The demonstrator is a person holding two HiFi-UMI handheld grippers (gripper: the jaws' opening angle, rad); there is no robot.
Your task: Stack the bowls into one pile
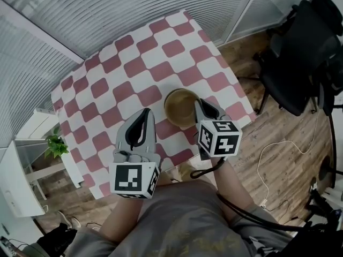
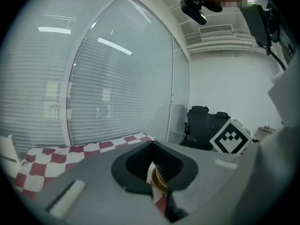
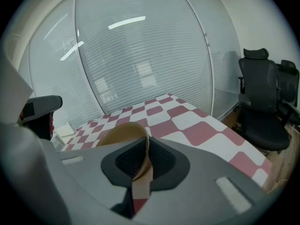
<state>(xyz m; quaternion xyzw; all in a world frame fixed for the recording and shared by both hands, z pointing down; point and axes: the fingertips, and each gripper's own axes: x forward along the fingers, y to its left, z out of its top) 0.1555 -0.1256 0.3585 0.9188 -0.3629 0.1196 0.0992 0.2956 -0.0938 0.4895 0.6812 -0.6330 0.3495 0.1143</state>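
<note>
A small green plant stands on the floor off the table's left side. One table fills the middle, covered in a smooth cloth of red and white wavy-edged checks. Over its near edge hangs the left gripper, grey plastic. Its two jaws are pressed together at the tips with nothing between them, and it sits just beside the bowl without touching it.

The bowl is round, brown and matte, and it rests on the cloth near the table's front right part. Only one pile shows. Whether more bowls nest inside it cannot be told.

The right gripper is clenched on the bowl's right rim. In the right gripper view the thin curved wall runs straight between the ribbed black pads.

There are two marker cubes, one per gripper, each white with black square patterns: the left cube and the right cube.

Further right, two black padded office chairs stand on a wood-plank floor. One thin white cable loops there.
</note>
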